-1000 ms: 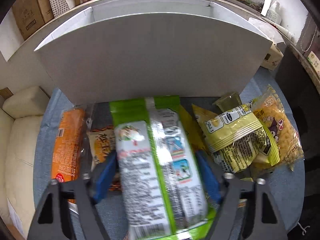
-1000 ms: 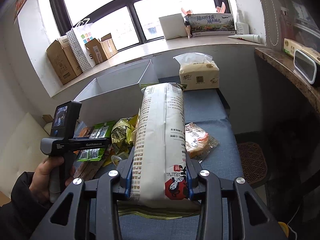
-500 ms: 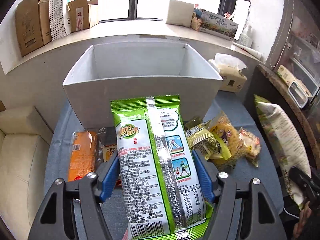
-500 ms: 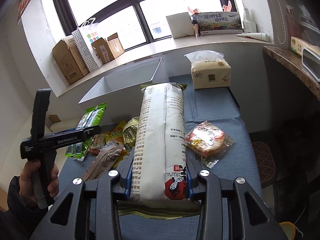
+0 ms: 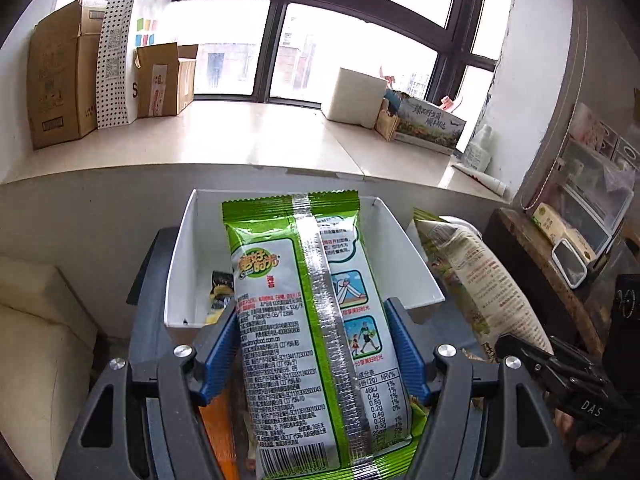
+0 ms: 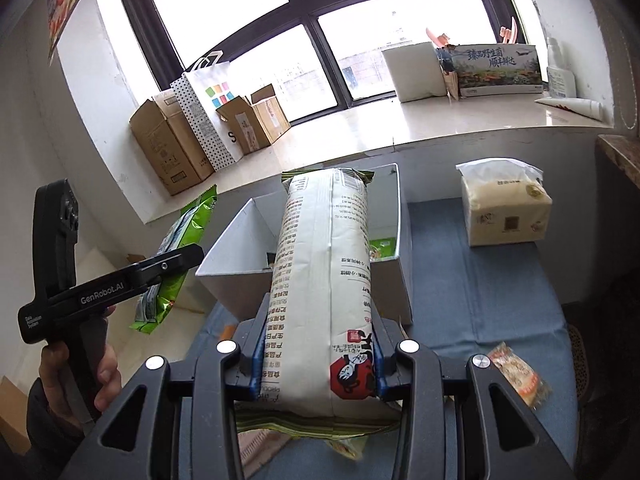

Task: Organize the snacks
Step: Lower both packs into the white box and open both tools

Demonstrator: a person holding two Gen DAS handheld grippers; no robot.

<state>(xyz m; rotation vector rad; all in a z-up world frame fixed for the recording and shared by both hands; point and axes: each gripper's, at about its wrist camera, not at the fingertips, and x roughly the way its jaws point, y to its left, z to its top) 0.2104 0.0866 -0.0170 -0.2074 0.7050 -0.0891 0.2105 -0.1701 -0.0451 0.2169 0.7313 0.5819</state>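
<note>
Both hands are mid-carry, each w/ a snack aimed at the white bin (image 5: 404, 256) at the far end of the blue-covered table (image 6: 492, 280). The left gripper (image 5: 310, 354) has its blue fingers (image 5: 218, 354) clamped on the sides of a green seaweed snack pack (image 5: 304, 320), held in the air w/ its top edge over the bin's open mouth. The right gripper (image 6: 318, 354) has its fingers clamped on a tall white snack bag (image 6: 320, 272), also off the table, its top in line w/ the bin's near wall. Inside the bin, a small dark-and-yellow packet (image 5: 220, 288) lies on the floor, and the right wrist view shows a bit of green wrapper there too; the rest looks free. An orange-wrapped bun (image 6: 520, 372) sits loose on the table to the right, and a tissue pack (image 6: 506, 208) stands beyond it. Step in hand, as judged: transport to the bin, drop-off not yet done. Next move prob. calls for bringing each pack fully over the opening, lowering it past the rim, then releasing, one at a time so the two packs don't collide.
</note>
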